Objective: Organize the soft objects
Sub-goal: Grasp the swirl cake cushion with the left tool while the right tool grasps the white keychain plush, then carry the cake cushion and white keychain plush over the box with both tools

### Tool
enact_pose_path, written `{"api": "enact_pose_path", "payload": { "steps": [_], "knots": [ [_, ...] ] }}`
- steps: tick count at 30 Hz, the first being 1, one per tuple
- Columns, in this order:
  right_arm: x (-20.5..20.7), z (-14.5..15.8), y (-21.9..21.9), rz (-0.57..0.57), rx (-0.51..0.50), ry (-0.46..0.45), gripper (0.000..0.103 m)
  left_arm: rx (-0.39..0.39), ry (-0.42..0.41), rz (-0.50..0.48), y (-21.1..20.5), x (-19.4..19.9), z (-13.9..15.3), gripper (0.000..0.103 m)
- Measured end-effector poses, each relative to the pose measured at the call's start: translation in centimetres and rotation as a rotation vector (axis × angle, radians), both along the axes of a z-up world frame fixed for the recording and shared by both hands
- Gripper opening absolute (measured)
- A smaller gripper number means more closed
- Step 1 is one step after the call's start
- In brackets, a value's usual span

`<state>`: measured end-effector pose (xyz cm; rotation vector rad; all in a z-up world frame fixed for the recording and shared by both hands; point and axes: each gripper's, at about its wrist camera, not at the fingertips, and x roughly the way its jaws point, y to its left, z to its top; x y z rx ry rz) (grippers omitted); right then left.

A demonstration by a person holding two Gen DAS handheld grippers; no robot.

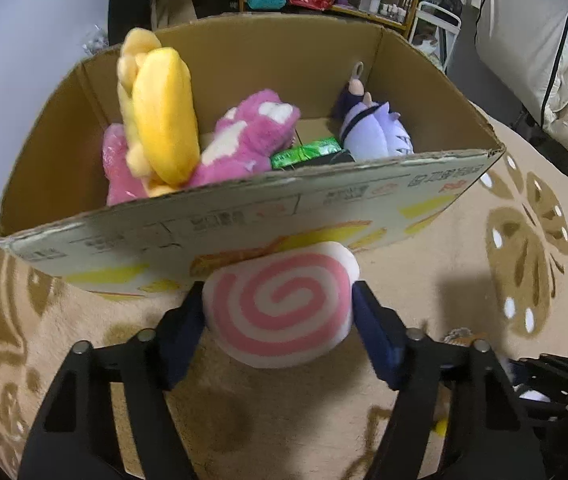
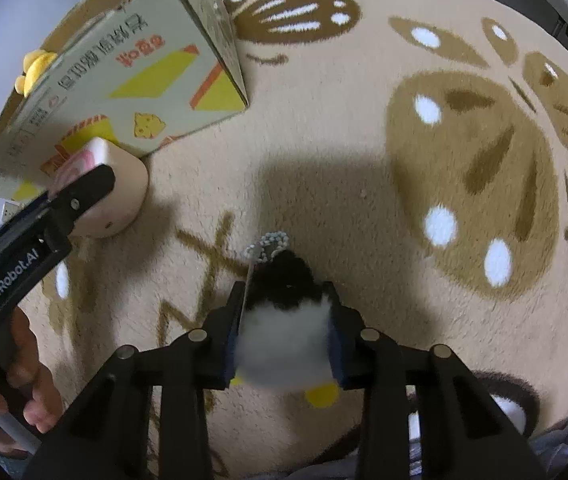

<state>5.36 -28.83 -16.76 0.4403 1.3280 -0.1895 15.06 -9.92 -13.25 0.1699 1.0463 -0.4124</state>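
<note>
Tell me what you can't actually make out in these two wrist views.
- Left wrist view: the cardboard box near wall hides the lower parts of the pink plush, yellow plush and purple doll.
- Left wrist view: the print on the green packet is too small to read.
- Right wrist view: the penguin plush shows no face; the right gripper fingers cover its sides.
- Right wrist view: the left gripper covers most of the swirl cushion.
</note>
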Motion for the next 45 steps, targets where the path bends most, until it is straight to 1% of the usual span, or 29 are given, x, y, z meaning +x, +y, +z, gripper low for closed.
{"api": "enact_pose_path", "payload": {
  "steps": [1,6,7,9,12,14,15,17,22,28,33,38,41,45],
  "knots": [
    [0.0,0.3,-0.1,-0.002,-0.001,-0.013,0.037,0.007,-0.007,-0.011,0.0,-0.1,0.1,0.064],
    [0.4,1.5,-0.5,-0.019,0.01,-0.067,0.036,0.007,-0.017,-0.02,0.3,-0.4,0.1,0.047],
    [0.4,1.7,-0.7,-0.024,0.016,-0.075,0.036,0.006,-0.018,-0.025,0.3,-0.4,0.1,0.045],
    [0.7,2.0,-1.0,-0.029,0.023,-0.087,0.036,0.008,-0.018,-0.031,0.3,-0.3,0.1,0.038],
    [0.8,2.6,-1.7,-0.034,0.026,-0.11,0.036,0.008,-0.019,-0.036,0.6,-0.5,0.4,0.033],
    [0.7,2.8,-1.4,-0.034,0.039,-0.149,0.036,0.004,-0.019,-0.035,0.8,-0.8,0.6,0.032],
    [-0.2,2.9,-1.5,-0.034,0.042,-0.163,0.036,0.005,-0.018,-0.033,0.9,-1.0,0.7,0.031],
    [-0.1,3.6,-1.5,-0.029,0.047,-0.197,0.036,0.007,-0.024,-0.024,1.2,-1.3,1.0,0.031],
    [0.1,4.6,-0.5,-0.006,0.054,-0.253,0.036,0.005,-0.047,0.013,2.7,-2.3,2.5,0.031],
    [0.1,5.9,0.2,0.004,0.053,-0.316,0.036,0.024,-0.089,0.058,4.5,-3.1,4.2,0.03],
    [-0.2,7.8,0.6,0.013,0.054,-0.363,0.036,0.063,-0.16,0.129,5.9,-3.7,5.9,0.03],
    [0.2,9.1,1.2,0.046,0.012,-0.387,0.036,0.08,-0.23,0.156,7.1,-4.1,8.2,0.03],
    [0.5,9.7,1.3,0.051,0.026,-0.407,0.036,0.091,-0.269,0.165,7.4,-4.0,9.2,0.03],
    [1.2,11.1,1.8,0.071,0.0,-0.442,0.036,0.069,-0.275,0.163,7.5,-3.4,10.2,0.03]
  ]
}}
